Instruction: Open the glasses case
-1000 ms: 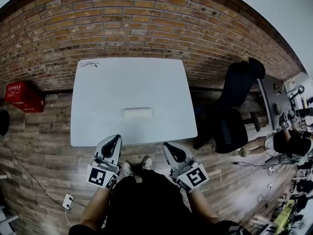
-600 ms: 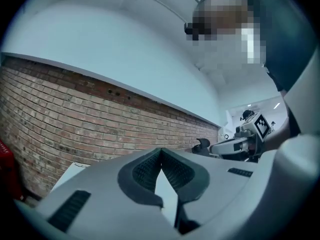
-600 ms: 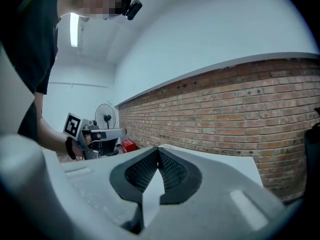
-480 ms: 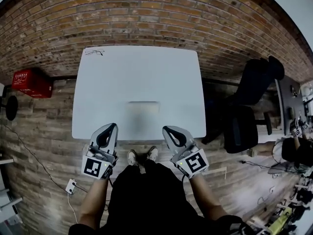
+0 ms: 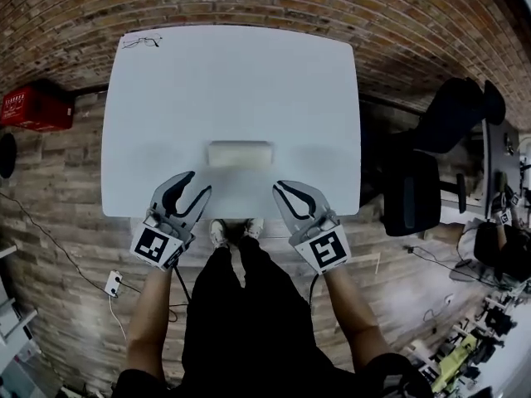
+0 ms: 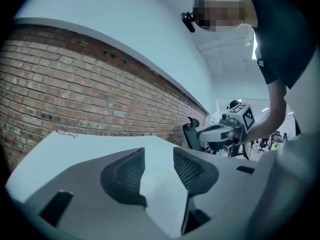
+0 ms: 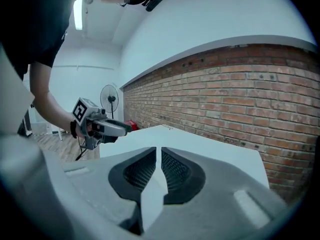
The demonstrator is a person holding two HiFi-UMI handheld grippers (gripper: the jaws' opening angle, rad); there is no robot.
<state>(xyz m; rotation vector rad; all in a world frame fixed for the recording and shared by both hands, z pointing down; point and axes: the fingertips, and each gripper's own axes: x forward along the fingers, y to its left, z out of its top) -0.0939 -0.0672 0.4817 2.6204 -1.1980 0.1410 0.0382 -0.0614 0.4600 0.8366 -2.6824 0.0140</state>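
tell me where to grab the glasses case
Probably its left short end, from the left: the glasses case lies flat, long side across the table. The left hand-held gripper, jaws just opened with nothing between, is nearest that end.

Pale oblong glasses case (image 5: 240, 154) (closed, flat)

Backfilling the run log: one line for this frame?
phase: pre-grasp | glasses case: closed, on table, untouched | left tool: jaws just opening, empty | right tool: jaws nearly shut, just starting to open, empty
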